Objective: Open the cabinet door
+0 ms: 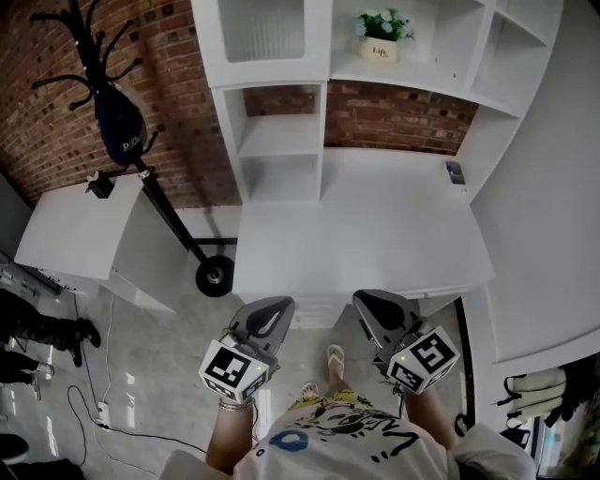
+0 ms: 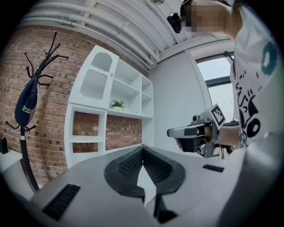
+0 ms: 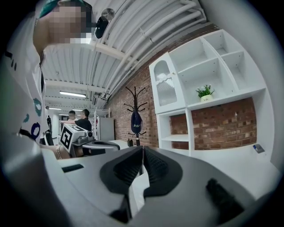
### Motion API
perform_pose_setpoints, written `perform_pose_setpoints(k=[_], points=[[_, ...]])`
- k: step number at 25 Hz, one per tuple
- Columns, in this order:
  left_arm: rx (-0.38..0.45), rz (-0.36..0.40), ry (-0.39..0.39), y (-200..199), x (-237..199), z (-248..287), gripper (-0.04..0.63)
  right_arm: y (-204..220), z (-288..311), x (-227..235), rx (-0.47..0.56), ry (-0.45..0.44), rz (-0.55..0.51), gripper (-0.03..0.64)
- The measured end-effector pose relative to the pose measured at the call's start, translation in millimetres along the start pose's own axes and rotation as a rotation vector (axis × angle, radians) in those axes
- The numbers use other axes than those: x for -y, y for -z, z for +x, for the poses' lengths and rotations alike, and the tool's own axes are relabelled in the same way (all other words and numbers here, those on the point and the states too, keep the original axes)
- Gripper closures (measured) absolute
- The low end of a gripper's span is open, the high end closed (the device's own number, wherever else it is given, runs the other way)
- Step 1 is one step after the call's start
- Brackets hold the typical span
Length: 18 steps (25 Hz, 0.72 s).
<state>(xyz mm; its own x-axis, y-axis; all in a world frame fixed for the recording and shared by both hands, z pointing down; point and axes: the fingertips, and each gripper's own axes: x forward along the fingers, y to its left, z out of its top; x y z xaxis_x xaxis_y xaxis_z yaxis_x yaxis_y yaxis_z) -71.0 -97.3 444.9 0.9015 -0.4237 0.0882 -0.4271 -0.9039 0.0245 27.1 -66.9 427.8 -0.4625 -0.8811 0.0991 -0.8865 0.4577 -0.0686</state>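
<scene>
Jaws pressed together on both sides, cabinet door [image 1: 263, 28] closed.
The left gripper [image 1: 272, 315] and right gripper [image 1: 373, 306] each hold nothing, jaws fully together, side by side just short of the white table's [image 1: 375, 225] near edge. The arched, ribbed-glass door sits at the shelf unit's [image 1: 281, 131] upper left, well apart from both.

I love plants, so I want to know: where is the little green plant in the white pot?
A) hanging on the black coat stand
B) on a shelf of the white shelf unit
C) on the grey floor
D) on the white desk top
B: the small green plant in its white pot stands on an upper shelf of the white shelf unit, above the brick-backed opening.
</scene>
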Motion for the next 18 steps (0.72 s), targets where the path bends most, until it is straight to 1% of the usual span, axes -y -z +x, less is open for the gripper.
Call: perform_pose_setpoints(k=[5, 10, 18], points=[[0.003, 0.008, -0.008, -3.8, -9.6, 15.9, 0.581, -7.3, 14.4, 17.6, 0.017, -0.018, -0.017, 0.588], [0.008, 0.023, -0.036, -10.9, -28.8, 38.0, 0.581, -16.6, 33.8, 40.2, 0.024, -0.046, -0.05, 0.588], [0.039, 0.045, -0.057, -30.9, -59.5, 91.2, 0.581, -35.7, 65.8, 94.3, 0.047, -0.082, -0.086, 0.588]])
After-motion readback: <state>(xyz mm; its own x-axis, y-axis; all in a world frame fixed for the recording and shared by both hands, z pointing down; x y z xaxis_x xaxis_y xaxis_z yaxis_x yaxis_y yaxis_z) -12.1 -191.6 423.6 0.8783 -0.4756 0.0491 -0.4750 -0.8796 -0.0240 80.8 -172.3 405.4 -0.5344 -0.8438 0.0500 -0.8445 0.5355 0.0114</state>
